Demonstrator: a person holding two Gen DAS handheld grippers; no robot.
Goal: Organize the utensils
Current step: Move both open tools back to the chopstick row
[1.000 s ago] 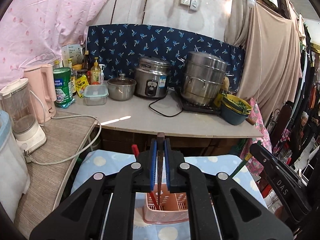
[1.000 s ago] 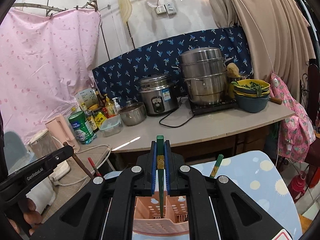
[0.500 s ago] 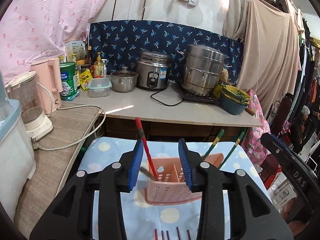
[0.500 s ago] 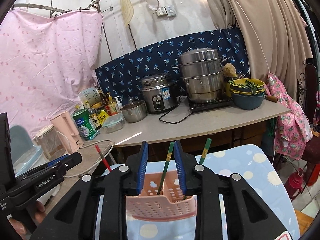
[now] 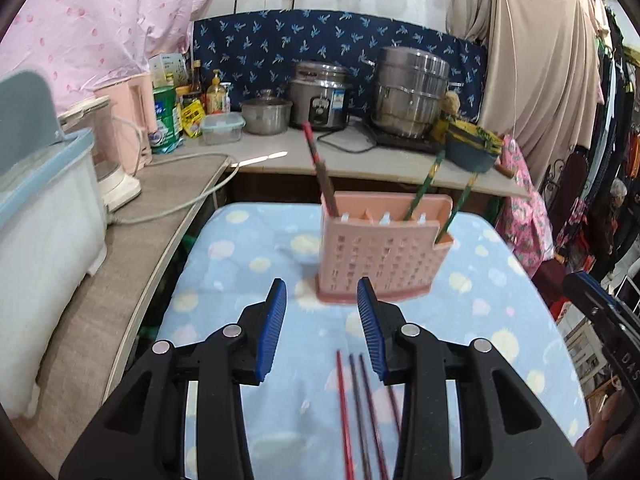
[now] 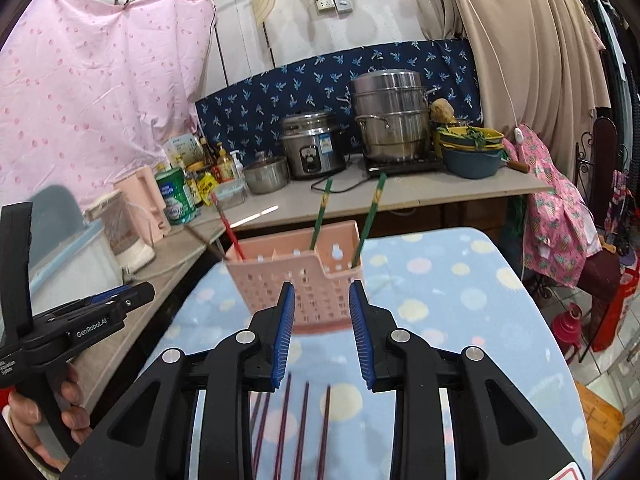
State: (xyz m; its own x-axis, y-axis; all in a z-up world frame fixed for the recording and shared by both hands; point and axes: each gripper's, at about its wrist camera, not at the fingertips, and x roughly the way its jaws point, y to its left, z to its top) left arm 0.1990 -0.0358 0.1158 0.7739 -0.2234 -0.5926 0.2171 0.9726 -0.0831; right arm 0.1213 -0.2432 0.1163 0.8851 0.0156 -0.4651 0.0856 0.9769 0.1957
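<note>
A pink slotted utensil holder stands on the blue spotted table. Red and dark chopsticks lean in its left compartment. Two green chopsticks lean in its right side. Several red and dark chopsticks lie flat on the cloth under both grippers. My left gripper is open and empty, just short of the holder. My right gripper is open and empty, close in front of the holder.
A counter behind the table holds a rice cooker, a steamer pot, bowls and bottles. A side counter at the left carries a pink kettle, a blender and a white tub.
Both grippers opened, released a dark and a green chopstick into the holder, then pulled back and down. The loose chopsticks on the cloth have come into view.
</note>
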